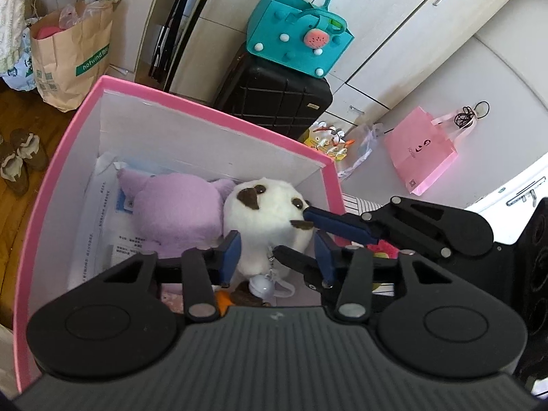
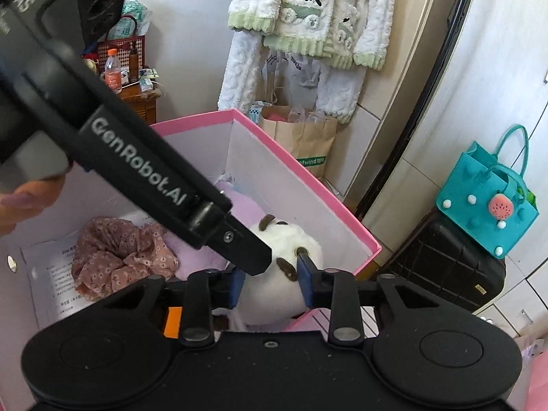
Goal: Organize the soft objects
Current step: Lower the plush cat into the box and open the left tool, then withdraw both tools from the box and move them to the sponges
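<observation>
Two grippers are on one toy, so the job here is to share the hold without fighting over it. Farthest left in the pink box (image 1: 212, 113), the purple plush (image 1: 174, 209) lies at ten o'clock from the white plush (image 1: 263, 212) and leans against it. The floral cloth (image 2: 116, 253) is bunched further out at nine o'clock on the printed papers (image 1: 102, 226).

My left gripper (image 1: 278, 258) straddles the white plush's lower body from six o'clock. Its nine o'clock pad sits against the fur. The three o'clock pad is crowded by the other tool's finger, and I cannot tell whether it really presses.

My right gripper (image 2: 271, 284) comes in from three o'clock and is pinched on the plush's head. The fur bulges between its pads, one of which lies beside an eye.

I judge this to be the seating or grasping of the white plush in the box's right corner. To do it well I would keep both squeezes gentle, because the stuffing gives and a hard clamp would only slide off. Any lift or shift should be made by both hands together, so the toy is not twisted. I would keep the left pads clear of the small round charm (image 1: 258, 282) hanging at six o'clock, as its chain could snag. The purple plush may also drag along.
</observation>
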The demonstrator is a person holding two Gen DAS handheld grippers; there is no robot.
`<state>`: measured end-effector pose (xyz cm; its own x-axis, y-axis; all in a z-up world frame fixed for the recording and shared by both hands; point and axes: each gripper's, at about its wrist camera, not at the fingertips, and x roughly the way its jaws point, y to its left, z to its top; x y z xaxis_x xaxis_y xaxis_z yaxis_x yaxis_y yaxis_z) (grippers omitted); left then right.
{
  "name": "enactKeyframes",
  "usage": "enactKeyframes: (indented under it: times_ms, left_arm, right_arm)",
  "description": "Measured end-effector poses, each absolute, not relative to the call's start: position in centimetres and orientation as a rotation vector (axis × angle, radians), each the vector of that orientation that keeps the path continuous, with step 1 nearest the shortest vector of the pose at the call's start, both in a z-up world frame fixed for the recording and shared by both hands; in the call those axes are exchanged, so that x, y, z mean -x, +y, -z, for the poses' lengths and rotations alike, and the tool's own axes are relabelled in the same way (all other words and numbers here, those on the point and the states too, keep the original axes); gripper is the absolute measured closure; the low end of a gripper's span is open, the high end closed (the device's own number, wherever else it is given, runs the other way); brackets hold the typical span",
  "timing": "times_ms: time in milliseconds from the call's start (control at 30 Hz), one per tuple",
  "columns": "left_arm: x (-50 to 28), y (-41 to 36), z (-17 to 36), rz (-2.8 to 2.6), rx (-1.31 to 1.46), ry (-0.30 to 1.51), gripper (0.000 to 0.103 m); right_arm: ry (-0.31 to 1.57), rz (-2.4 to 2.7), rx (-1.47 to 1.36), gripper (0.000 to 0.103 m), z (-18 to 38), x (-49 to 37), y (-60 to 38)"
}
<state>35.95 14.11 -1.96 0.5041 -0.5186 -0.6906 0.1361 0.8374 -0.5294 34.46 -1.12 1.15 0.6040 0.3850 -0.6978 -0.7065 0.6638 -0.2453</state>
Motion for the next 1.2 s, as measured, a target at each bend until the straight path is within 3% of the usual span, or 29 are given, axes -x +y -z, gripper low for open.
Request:
enactKeyframes:
  times_ms: [667, 867, 1200]
  left_arm:
    - [-35.4, 11.4, 2.6, 0.293, 0.258, 1.022, 0.066]
    - [-31.7, 10.7, -1.2, 0.259, 0.103, 0.953, 0.050]
    - [-23.8, 8.5, -6.2, 0.276, -0.102, 0.914, 0.044]
  right_arm:
    - [0.647, -0.721, 0.327, 0.069, -3.9, -30.3, -7.5]
    - [0.672, -0.748, 0.236, 0.067, -4.1, -29.3, -9.3]
    - [0.636, -0.758, 0.238, 0.065, -6.7, -25.3, -10.0]
